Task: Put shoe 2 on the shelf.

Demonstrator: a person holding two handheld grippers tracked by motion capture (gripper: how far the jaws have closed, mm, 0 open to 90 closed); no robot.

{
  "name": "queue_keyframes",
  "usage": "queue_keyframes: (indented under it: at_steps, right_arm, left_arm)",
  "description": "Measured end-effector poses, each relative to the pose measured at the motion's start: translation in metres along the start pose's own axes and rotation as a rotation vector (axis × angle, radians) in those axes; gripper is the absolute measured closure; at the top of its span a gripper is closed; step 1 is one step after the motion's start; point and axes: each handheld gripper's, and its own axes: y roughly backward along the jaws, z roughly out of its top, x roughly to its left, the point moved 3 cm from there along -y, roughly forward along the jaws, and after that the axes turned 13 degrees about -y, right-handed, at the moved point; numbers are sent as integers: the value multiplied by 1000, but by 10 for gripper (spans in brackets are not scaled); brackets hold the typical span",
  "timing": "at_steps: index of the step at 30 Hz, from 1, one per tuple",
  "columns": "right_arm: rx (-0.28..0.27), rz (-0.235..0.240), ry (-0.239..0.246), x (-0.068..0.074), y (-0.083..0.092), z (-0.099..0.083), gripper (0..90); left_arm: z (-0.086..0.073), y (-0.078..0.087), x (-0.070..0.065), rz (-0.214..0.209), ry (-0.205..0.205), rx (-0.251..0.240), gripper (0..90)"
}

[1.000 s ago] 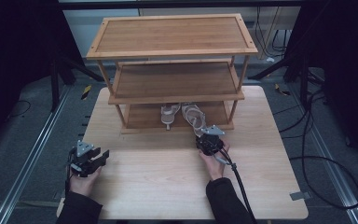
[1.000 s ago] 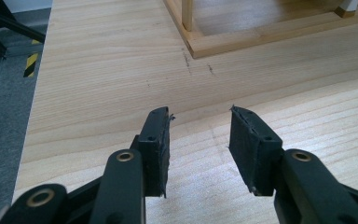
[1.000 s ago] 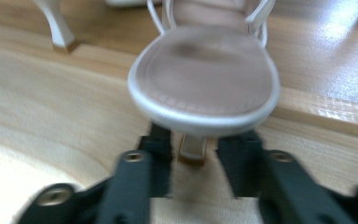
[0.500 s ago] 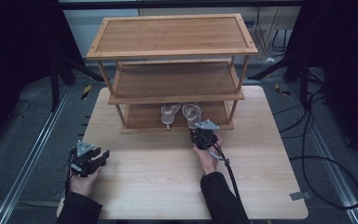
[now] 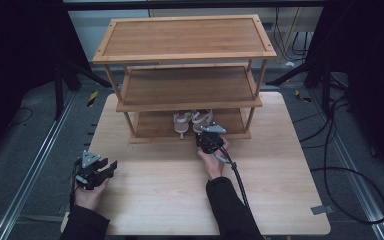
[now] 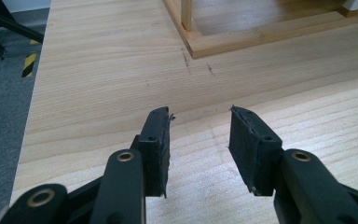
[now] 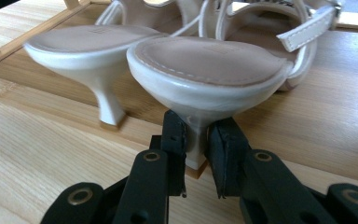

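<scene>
Wooden table, rack's bottom shelf at front edge: right gripper [image 7: 196,151] pinching nearer sandal [image 7: 209,70] heel, upright between pads; left gripper [image 6: 199,140] spread, far off.

Left gripper [image 6: 199,140]: jaws held apart, nothing between them
Rack base [image 6: 261,35]: seen at 1 o'clock
Table [image 6: 98,70]: light wood

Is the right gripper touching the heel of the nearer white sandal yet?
Touching. The right gripper view shows the right gripper with both black pads pressed against the stem of the nearer white sandal's heel.
</scene>
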Motion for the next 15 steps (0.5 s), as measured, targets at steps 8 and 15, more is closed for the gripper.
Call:
queue_keyframes:
  at_steps: [8, 15]
  right_arm:
    - [21, -20, 6, 2, -11, -3, 763]
    - [7, -33, 39, 4, -11, -2, 578]
  left_arm:
    - [0, 0, 0, 1, -1, -1, 571]
    - [0, -1, 0, 0, -2, 3, 571]
